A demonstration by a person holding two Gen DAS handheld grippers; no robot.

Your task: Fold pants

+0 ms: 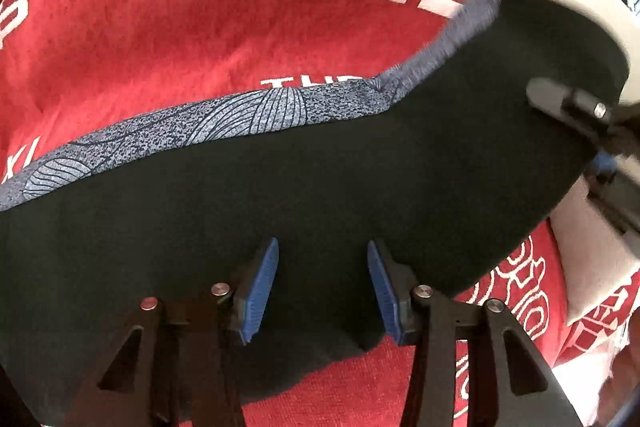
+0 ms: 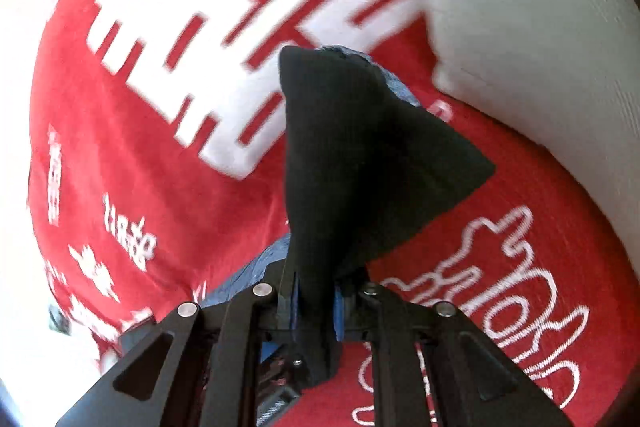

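pants mid-fold on red blanket, one corner pinched
l wrist: left gripper (image 1: 323, 287) jaws half open over black pants (image 1: 320, 187), no clear pinch, so that edge may stay behind. r wrist: right gripper (image 2: 316, 307) jaws nearly closed on a pants corner, raised off red blanket (image 2: 120, 147); thin bite could slip.

broad stretches of the red blanket (image 1: 132, 39) are left bare beyond the pants (image 1: 320, 195), so passage there is unhindered. to the right, room is narrowed by a white cushion (image 2: 532, 39) and the right gripper (image 1: 600, 155).
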